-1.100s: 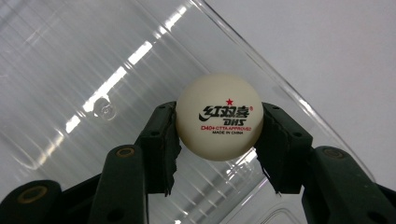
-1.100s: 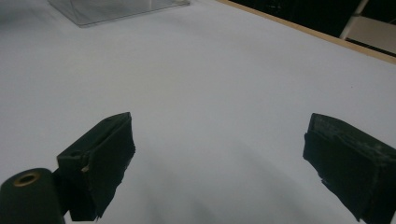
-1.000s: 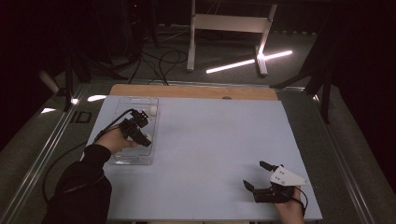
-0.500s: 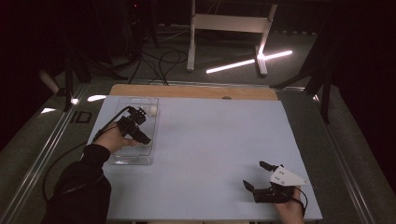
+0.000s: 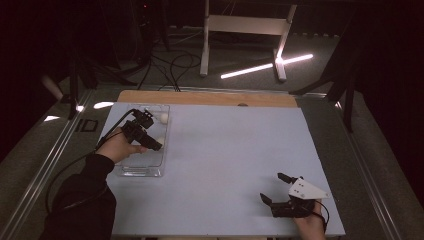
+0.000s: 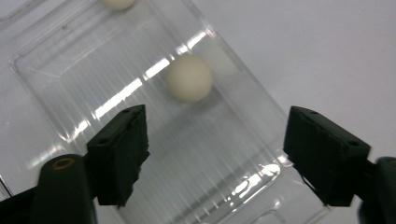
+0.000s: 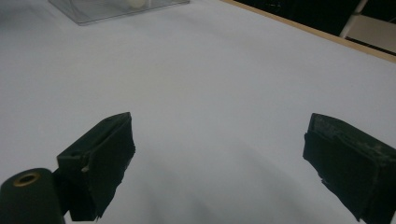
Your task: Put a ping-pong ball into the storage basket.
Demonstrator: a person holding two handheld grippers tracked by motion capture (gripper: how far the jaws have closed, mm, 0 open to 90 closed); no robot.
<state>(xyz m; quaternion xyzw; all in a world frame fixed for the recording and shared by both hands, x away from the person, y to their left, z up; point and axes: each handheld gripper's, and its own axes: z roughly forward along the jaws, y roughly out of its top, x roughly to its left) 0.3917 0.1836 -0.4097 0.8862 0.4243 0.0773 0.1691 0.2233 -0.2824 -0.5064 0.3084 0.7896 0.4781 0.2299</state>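
Observation:
A clear plastic tray [image 5: 131, 167] sits at the table's left and holds two white balls, one at its far end [image 5: 163, 118] and one mid-tray [image 5: 160, 141]. My left gripper [image 5: 152, 131] hovers just above the tray. Its jaws have just been opening and have nothing between them. In the left gripper view, the nearer ball [image 6: 189, 78] lies on the tray floor [image 6: 116, 93] beyond the left gripper [image 6: 215, 140]. My right gripper [image 5: 272, 187] rests open and empty near the front right edge, and the right gripper [image 7: 219, 154] faces bare white tabletop.
A black cable [image 5: 75, 165] trails from the left gripper off the table's left side. A wooden strip [image 5: 210, 98] edges the back of the table. The tray [image 7: 107, 9] shows far off in the right gripper view. A white stand [image 5: 240, 30] is on the floor behind.
The left hand has lifted a little over the tray and its jaws have spread apart. A white ball now shows on the tray floor beside them. The right gripper has stayed put.

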